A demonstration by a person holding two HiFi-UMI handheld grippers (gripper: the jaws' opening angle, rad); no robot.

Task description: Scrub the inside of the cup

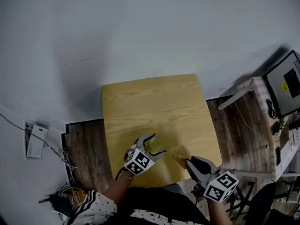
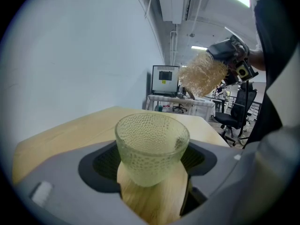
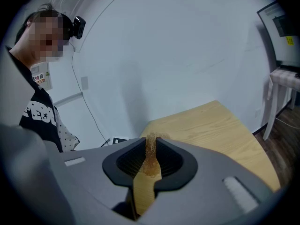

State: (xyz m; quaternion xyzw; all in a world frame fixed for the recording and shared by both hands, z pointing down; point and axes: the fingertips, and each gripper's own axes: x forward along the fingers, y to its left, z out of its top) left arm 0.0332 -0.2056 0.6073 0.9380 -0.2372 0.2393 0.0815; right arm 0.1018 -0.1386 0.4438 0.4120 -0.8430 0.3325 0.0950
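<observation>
My left hand-held gripper (image 1: 158, 145) has its jaws closed round the upright cup (image 2: 151, 146) on the counter (image 1: 154, 102) — mouth up — while my right hand-held gripper (image 1: 189, 161), pinched tight on the scrubber (image 2: 201, 78), hangs just right of it (slightly higher), so I'd move left and down.

The light wooden table (image 1: 154, 102) is standing on dark plank floor (image 1: 86, 149), backing up by the white wall (image 1: 140, 27). Just one thing is showing on top: a dimpled glass cup (image 1: 156, 145), sitting near the front edge.
</observation>
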